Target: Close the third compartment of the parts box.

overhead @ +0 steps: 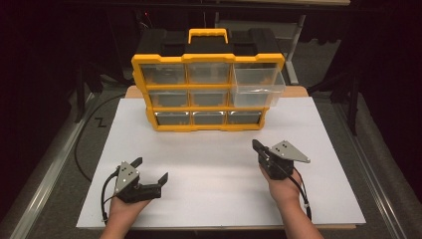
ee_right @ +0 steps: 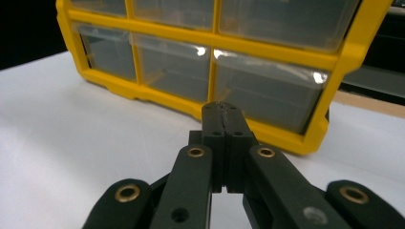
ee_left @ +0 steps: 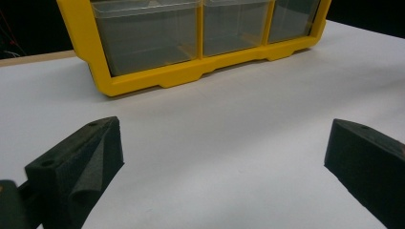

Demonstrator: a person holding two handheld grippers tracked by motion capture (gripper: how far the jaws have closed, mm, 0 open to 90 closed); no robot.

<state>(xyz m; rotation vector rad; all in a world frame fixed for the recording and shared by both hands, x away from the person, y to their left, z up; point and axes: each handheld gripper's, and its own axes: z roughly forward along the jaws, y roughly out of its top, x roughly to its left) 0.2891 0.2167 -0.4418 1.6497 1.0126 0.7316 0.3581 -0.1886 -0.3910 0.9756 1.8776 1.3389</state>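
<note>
- one drawer (overhead: pixel 258 82), the clear one at the right end of the top row, stands pulled out from the organiser (overhead: pixel 208 92); its front juts toward the person and hangs past the yellow frame's right edge, while the other eight drawers sit flush.
- the drawer's long axis runs front to back, so it slides straight back into its bay; judged from this, the coming move is a push on its front face, away from the person.
- the organiser stands upright at the far middle of the white board (overhead: pixel 318 199), handle up, drawer fronts facing the person.
- right gripper (overhead: pixel 255 144): jaws pressed together with nothing between them, tips aimed at the organiser's lower right corner. the drawer lies ahead of it and higher, nearly in line; this is the nearer hand.
- in the right gripper view the closed tips (ee_right: pixel 223 114) point at the bottom-row drawer on that side, so the hand would have to rise to meet the protruding front.
- left gripper (overhead: pixel 152 169): jaws spread wide and empty, low over the board near the person's edge, well apart from the drawer and off to its left.
- in the left gripper view the two pads (ee_left: pixel 81 167) frame bare board before the bottom row.
</note>
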